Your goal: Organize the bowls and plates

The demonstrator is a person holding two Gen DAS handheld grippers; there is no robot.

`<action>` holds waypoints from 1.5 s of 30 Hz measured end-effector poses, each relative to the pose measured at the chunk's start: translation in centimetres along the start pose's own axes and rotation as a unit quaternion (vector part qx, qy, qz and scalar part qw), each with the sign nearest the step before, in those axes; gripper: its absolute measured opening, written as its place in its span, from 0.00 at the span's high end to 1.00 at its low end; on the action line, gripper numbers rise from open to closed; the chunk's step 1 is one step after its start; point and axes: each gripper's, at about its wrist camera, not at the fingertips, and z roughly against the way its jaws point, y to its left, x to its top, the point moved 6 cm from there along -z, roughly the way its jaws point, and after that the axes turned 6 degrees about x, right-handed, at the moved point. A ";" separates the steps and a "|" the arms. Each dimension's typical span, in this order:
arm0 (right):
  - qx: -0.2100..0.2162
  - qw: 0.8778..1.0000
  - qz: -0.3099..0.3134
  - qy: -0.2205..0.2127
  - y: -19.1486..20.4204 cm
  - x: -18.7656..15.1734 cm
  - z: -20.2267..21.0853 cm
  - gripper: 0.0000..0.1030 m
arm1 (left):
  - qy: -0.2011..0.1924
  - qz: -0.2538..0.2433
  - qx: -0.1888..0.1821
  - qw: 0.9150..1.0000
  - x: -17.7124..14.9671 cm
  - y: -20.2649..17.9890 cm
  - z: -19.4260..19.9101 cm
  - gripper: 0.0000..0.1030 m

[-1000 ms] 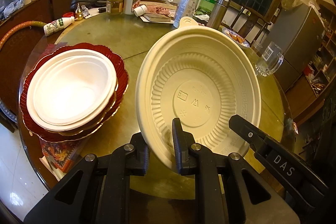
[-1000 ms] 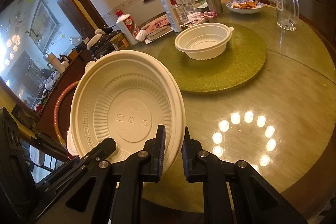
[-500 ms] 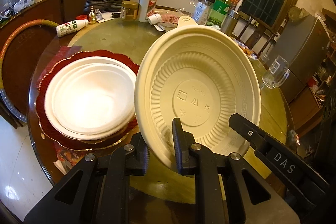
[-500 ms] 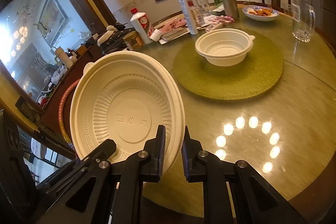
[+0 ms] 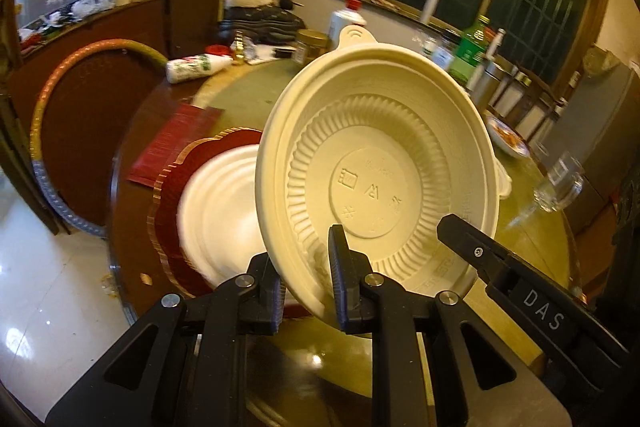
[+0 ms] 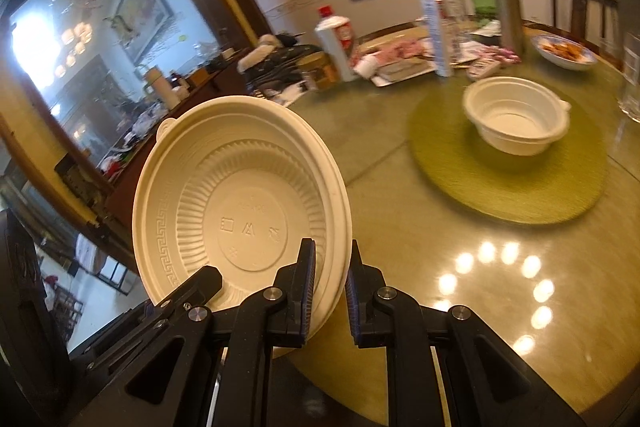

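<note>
Both grippers are shut on one cream plastic bowl [image 5: 380, 179], held tilted above the round table; it also shows in the right wrist view [image 6: 240, 223]. My left gripper [image 5: 308, 287] pinches its near rim, my right gripper [image 6: 330, 291] pinches the opposite rim. The right gripper's finger [image 5: 480, 251] shows in the left wrist view. A stack of white plates [image 5: 220, 203] on a red scalloped plate [image 5: 180, 179] lies left of the bowl. A second cream bowl [image 6: 516, 115] stands upright on a green mat [image 6: 508, 183].
Bottles, a jar, a steel flask and a food dish [image 6: 564, 51] crowd the far side of the table [image 6: 500, 267]. A glass mug [image 5: 560, 183] stands at the right. A hoop [image 5: 44, 99] and a sideboard lie beyond the table's left edge.
The held bowl has moved left and up with both grippers; the plate stack now sits partly behind it. The cream bowl on the mat appears further right.
</note>
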 end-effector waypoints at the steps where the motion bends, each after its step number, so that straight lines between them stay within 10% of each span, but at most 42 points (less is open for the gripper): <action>1: 0.007 1.000 0.002 0.004 0.4 0.0 -0.5 0.86 | -0.001 0.003 0.008 1.000 0.2 0.6 -0.1 0.83; 12: 0.042 0.998 0.035 0.039 4.3 -0.1 -4.7 0.86 | 0.010 0.013 0.048 0.999 0.6 4.3 -1.0 0.83; 27: -0.002 0.999 0.036 0.036 3.9 1.1 -2.8 0.86 | 0.020 -0.011 -0.016 1.000 1.7 3.4 -0.8 0.82; 45: -0.017 0.993 0.039 0.106 2.7 -0.5 -7.0 0.85 | 0.076 -0.013 -0.007 0.997 -0.1 4.5 -4.3 0.81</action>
